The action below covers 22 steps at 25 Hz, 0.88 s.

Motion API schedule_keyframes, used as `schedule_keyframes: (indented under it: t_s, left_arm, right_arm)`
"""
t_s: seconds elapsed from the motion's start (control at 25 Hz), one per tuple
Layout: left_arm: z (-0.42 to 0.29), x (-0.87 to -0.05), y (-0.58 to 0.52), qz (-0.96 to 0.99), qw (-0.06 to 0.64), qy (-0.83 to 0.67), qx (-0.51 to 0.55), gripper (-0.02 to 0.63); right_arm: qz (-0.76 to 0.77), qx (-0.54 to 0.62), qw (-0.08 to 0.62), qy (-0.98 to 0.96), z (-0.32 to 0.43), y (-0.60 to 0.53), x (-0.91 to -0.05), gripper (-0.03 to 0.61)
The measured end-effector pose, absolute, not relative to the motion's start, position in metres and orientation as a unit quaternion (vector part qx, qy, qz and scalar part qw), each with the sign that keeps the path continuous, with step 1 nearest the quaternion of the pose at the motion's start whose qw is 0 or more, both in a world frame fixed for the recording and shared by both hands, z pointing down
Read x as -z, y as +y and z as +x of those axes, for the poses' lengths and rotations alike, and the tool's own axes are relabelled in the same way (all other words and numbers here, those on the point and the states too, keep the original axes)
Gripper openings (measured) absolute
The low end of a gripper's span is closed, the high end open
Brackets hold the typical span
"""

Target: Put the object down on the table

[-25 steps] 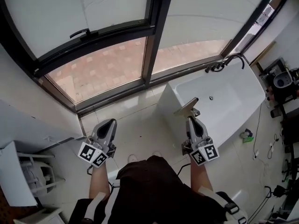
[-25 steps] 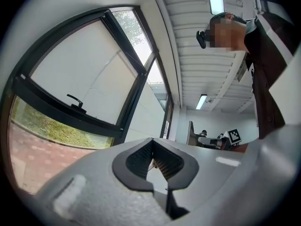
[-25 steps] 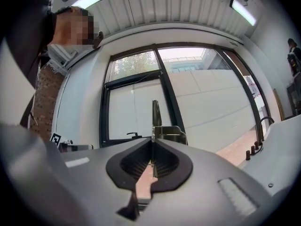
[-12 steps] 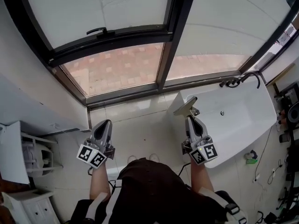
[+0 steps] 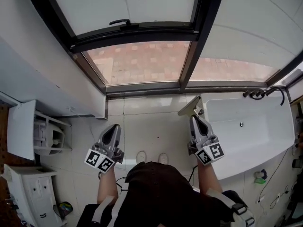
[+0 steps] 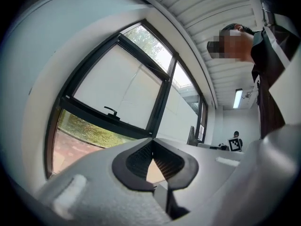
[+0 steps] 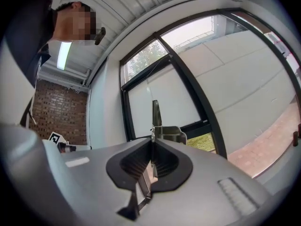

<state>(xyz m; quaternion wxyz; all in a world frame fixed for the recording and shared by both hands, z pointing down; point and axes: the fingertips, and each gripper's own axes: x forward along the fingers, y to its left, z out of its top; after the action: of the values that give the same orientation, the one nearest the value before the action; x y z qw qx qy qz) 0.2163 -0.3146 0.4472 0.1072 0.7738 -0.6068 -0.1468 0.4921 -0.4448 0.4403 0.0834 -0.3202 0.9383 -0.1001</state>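
Observation:
A flat metal tool [image 5: 191,107] with a broad blade sticks out forward from my right gripper [image 5: 195,119], which is shut on it above the tiled floor, just left of the white table [image 5: 265,131]. In the right gripper view the tool's thin blade [image 7: 156,113] and its metal block [image 7: 169,133] rise from between the closed jaws of the right gripper [image 7: 151,142]. My left gripper [image 5: 113,128] hangs over the floor to the left, shut with nothing in it. In the left gripper view the left gripper [image 6: 151,145] has its tips touching.
A large black-framed window [image 5: 191,65] fills the wall ahead. White shelving [image 5: 23,129] and a white cabinet [image 5: 28,197] stand at the left. A black tap [image 5: 265,92] sits at the table's far edge. The person's shoes [image 5: 151,157] are between the grippers.
The head view has swung left: the white table has slid toward the right edge and the left shelving has come into view. Both grippers stay shut, and the right still holds the tool.

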Motion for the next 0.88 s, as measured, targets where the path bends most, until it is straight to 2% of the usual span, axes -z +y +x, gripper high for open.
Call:
schedule_keyframes:
  t_s: [0.2,0.36,0.72,0.88]
  left_arm:
    - [0.223,-0.470,-0.281,0.738,0.116,-0.652,0.130,-0.003]
    - [0.192,-0.477,-0.258,0.712,0.125,-0.673,0.154,-0.003]
    - [0.120,-0.451,-0.217,0.658,0.080,-0.728,0.173,-0.003]
    - [0.091,-0.449,-0.183,0.622,0.079,-0.745,0.228,-0.003]
  right_arm:
    - [-0.253,0.090,0.048,0.962,0.456,-0.445,-0.454,0.000]
    - [-0.220,0.081,0.068,0.970,0.415,-0.438,-0.438,0.000]
    - [-0.155,0.087,0.073,0.981,0.331,-0.424,-0.419,0.002]
    - [-0.125,0.083,0.067,0.986,0.300,-0.412,-0.421,0.001]
